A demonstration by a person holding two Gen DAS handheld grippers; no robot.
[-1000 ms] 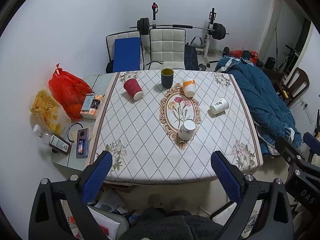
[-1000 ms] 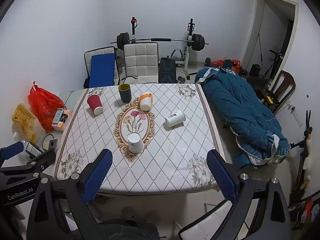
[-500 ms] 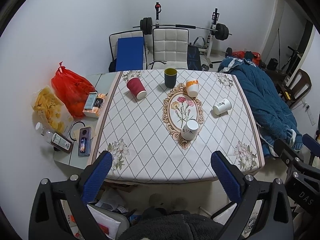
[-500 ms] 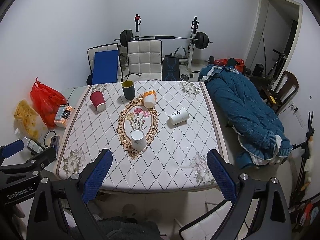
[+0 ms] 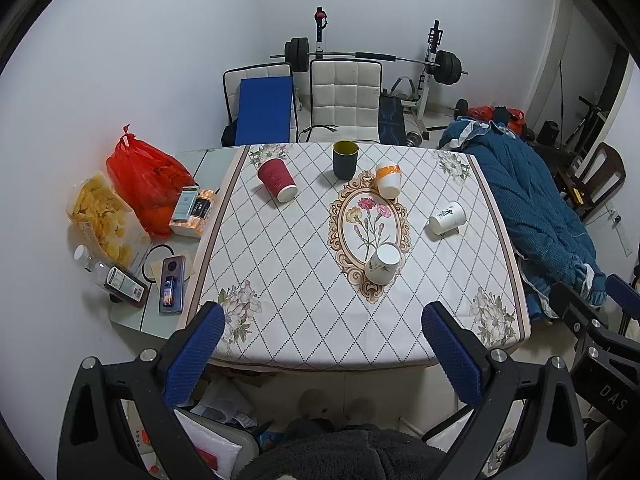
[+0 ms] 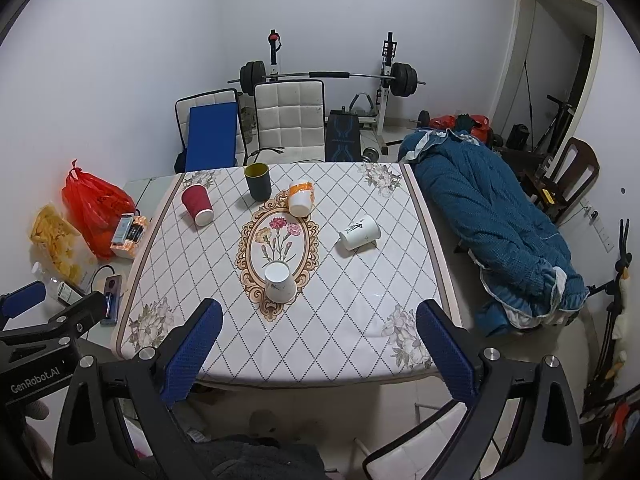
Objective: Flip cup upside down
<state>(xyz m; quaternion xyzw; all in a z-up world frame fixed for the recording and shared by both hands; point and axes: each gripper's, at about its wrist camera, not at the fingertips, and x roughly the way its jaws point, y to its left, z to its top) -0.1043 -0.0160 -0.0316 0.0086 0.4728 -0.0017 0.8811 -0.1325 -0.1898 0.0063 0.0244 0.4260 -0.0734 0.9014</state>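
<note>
Above the tabletop's [image 5: 304, 320] near edge, both tools [image 5: 320, 344] [image 6: 316, 340] hang wide open and empty; approach pending, next descend to the green cup [image 5: 345, 159].

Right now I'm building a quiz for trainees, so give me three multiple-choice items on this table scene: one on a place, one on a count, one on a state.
1. Where is the dark green upright cup?
A. far end of the table
B. near edge
C. on the floor

2. How many cups are on the patterned tablecloth?
A. three
B. five
C. seven

3. How does the white paper cup with black writing lie?
A. upright
B. upside down
C. on its side

Key: 1 A, it stands nearest the chairs; 2 B, red, green, orange-banded and two white; 3 C, its rim faces sideways.
</note>
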